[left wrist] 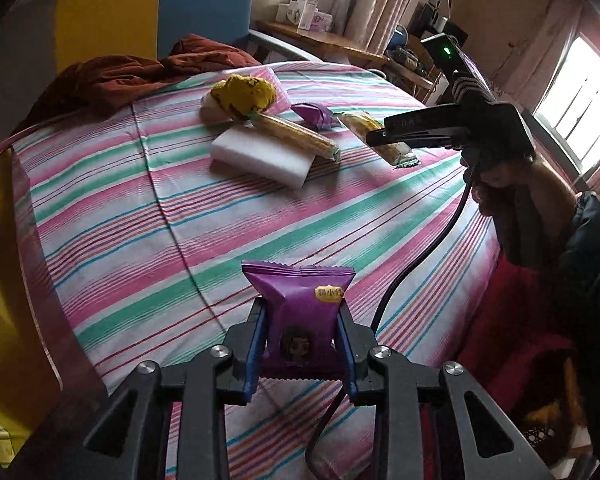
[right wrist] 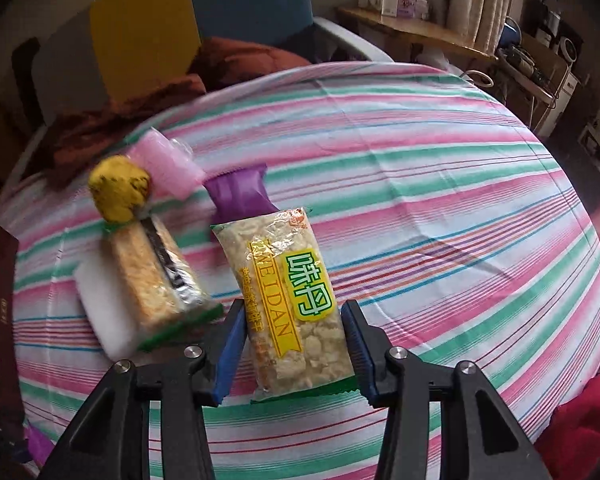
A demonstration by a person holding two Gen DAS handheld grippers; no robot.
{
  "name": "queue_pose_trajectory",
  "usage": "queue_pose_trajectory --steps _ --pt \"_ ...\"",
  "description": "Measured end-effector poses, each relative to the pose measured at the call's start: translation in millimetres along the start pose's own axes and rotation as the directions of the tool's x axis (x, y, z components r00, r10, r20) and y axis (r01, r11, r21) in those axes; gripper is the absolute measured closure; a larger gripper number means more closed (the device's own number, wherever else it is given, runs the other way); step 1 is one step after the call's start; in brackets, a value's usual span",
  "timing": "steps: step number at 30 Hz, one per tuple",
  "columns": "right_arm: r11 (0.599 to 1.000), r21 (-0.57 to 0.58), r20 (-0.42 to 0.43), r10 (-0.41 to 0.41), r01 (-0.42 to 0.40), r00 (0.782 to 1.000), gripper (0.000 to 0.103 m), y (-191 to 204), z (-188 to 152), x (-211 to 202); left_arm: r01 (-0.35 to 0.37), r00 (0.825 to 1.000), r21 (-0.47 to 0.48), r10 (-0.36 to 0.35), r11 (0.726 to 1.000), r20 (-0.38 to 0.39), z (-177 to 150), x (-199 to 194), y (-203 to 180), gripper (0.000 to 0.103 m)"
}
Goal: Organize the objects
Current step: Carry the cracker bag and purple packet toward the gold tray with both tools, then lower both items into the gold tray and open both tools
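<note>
My left gripper (left wrist: 300, 316) is shut on a purple snack packet (left wrist: 300, 304), held above the striped table. My right gripper (right wrist: 294, 328) is open, its jaws on either side of a rice-cracker bar (right wrist: 292, 300) with a yellow and green label that lies on the cloth; I cannot tell whether they touch it. In the left wrist view the right gripper (left wrist: 380, 136) sits over that bar (left wrist: 392, 148). A second cracker bar (right wrist: 156, 276) lies on a white sponge block (right wrist: 104, 308). Another purple packet (right wrist: 240, 192), a yellow scrubber (right wrist: 118, 188) and a pink roll (right wrist: 168, 168) lie behind.
The round table has a pink, green and white striped cloth (left wrist: 180, 220). A rust-red garment (left wrist: 140, 72) lies at its far edge. A black cable (left wrist: 412, 264) trails from the right gripper. A dark brown box (right wrist: 4, 300) stands at the left edge.
</note>
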State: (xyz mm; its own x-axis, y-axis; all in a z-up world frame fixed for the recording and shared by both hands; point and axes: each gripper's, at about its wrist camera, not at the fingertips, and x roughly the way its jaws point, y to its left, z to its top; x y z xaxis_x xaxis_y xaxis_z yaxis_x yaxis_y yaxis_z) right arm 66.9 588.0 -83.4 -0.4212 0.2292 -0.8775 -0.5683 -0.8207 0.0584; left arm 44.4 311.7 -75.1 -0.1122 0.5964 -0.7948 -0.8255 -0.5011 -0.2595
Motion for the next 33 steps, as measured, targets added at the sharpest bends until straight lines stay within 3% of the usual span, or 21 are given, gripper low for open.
queue_pose_trajectory --steps 11,17,26,33 --pt "0.988 -0.007 0.109 0.154 -0.154 0.982 0.055 28 -1 -36 -0.004 0.993 -0.075 0.013 0.997 0.118 -1 -64 23 0.071" --pt "0.961 -0.108 0.105 0.267 -0.256 0.958 0.055 80 -13 -57 -0.041 0.977 -0.161 0.074 0.986 0.201 -6 -107 59 0.071" --pt "0.849 -0.298 0.032 0.464 -0.435 0.885 0.055 196 -37 -83 -0.127 0.944 -0.324 0.214 0.937 0.251 -29 -151 121 0.071" --pt "0.739 -0.404 -0.073 0.562 -0.539 0.824 0.055 281 -64 -92 -0.189 0.913 -0.451 0.326 0.872 0.247 -57 -177 171 0.071"
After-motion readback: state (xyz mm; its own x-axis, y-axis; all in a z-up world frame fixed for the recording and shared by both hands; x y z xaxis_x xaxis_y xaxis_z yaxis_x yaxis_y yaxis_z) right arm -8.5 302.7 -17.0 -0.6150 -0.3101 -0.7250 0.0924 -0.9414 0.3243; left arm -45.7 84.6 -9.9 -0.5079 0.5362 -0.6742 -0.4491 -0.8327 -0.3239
